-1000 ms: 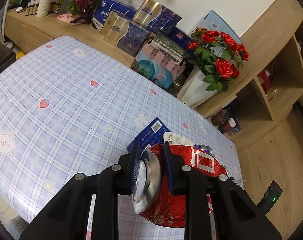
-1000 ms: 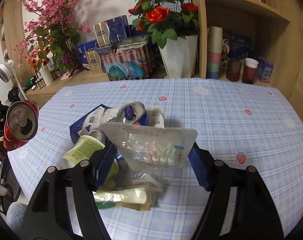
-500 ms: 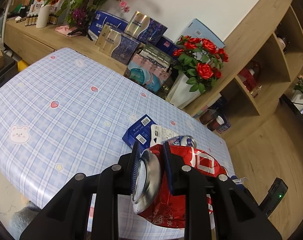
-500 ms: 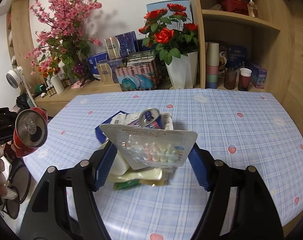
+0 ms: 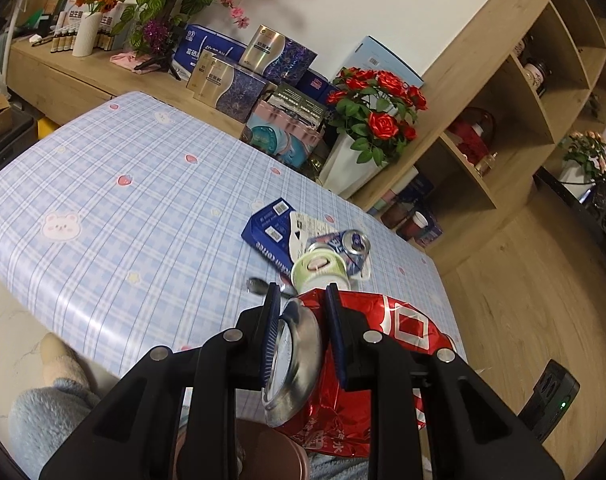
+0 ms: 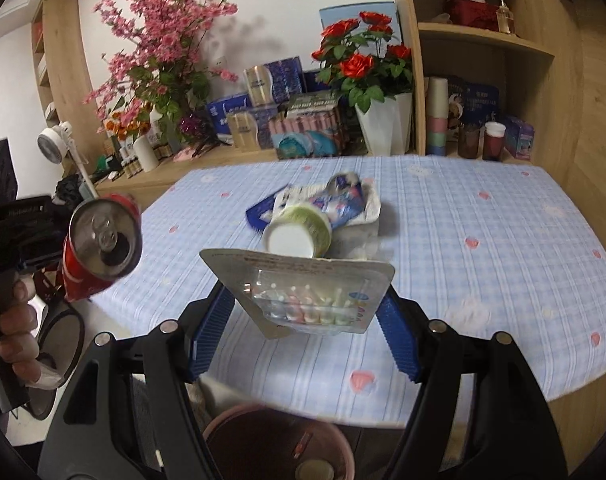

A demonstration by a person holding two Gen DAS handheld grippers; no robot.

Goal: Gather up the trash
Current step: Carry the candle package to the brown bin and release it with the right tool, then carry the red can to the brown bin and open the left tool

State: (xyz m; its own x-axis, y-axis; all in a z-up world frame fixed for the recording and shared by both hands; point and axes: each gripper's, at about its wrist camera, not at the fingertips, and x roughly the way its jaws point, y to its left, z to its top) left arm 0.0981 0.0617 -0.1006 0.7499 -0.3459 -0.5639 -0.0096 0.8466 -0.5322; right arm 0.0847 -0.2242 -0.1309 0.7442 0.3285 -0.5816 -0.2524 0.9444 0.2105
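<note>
Both grippers now hang back over the pink bin [image 6: 279, 446]: left gripper [image 5: 301, 304] pinches the light, crushable red can [image 5: 367, 364] by its rim, right gripper [image 6: 303, 312], spread wide, grips the stiff blister pack [image 6: 303, 288] by its edges.

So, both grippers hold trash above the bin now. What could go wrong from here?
1. The flat plastic blister pack is held only by its side edges in the right gripper and tilts; it might slip out early.
2. The crushed red drink can in the left gripper sits left of the round brown bin, so releasing now may miss it.
3. Its opening faces sideways; any leftover liquid could drip.
</note>
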